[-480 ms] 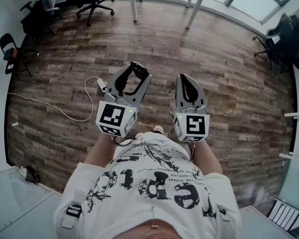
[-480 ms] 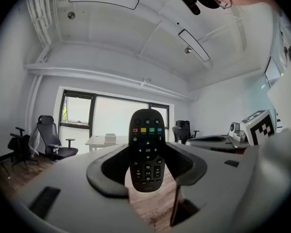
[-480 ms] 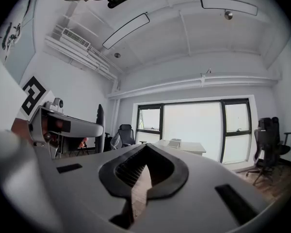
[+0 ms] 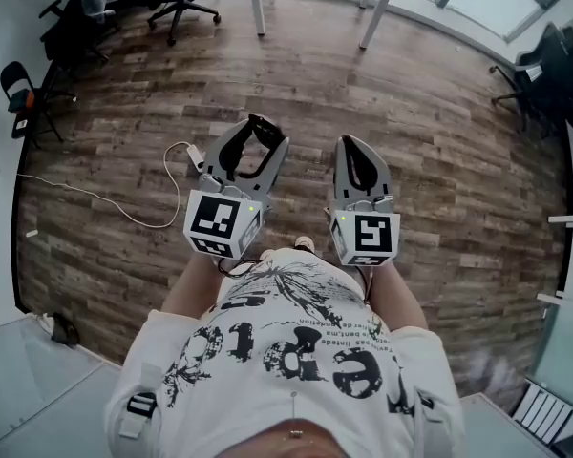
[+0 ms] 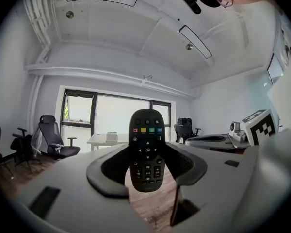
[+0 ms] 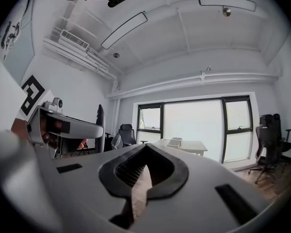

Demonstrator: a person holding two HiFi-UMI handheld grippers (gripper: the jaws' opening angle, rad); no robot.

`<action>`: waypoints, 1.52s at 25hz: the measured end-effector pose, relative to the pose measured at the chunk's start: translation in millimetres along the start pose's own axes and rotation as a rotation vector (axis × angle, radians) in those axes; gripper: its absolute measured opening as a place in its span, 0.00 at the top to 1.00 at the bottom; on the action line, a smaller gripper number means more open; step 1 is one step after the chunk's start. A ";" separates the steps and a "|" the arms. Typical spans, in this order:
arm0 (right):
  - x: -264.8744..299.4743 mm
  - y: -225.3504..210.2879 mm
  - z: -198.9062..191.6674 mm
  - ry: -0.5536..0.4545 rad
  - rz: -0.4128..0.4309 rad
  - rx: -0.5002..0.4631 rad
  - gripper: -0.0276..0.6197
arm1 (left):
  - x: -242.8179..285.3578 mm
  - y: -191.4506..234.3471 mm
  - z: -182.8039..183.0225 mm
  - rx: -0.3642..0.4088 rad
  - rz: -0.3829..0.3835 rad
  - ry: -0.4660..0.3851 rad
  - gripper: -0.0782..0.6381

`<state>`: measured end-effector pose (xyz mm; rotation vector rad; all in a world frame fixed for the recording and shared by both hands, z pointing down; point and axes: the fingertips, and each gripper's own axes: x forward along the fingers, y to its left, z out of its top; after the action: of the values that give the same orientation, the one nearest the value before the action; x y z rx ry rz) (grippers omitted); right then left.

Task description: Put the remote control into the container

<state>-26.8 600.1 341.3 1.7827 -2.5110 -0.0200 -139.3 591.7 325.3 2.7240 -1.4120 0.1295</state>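
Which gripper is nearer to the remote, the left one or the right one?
Left. The left gripper holds the remote upright between its jaws. The right gripper is beside it, apart from the remote, jaws together on nothing.

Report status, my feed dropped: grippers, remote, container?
Left hand-held gripper shut on remote control, upright between jaws. Right hand-held gripper shut, empty. No container in view.

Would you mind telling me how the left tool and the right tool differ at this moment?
The left tool grips a black remote; the right tool holds nothing. The left tool's jaws stand wide apart; the right tool's jaws are together. Both are held over the wood floor.
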 end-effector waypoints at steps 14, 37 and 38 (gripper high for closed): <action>13.6 -53.9 -13.9 0.023 0.018 0.041 0.95 | 46.4 -22.6 -6.6 -0.019 0.010 0.015 0.57; 142.3 -12.0 -18.6 0.059 -0.010 0.015 0.95 | 86.0 90.9 2.1 -0.031 -0.088 -0.011 0.57; 154.4 -3.9 -17.4 0.061 -0.016 0.014 0.95 | 87.4 105.0 2.6 -0.037 -0.100 -0.012 0.57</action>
<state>-72.8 453.5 365.2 1.7802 -2.4618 0.0508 -174.9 460.1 334.6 2.7625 -1.2650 0.0814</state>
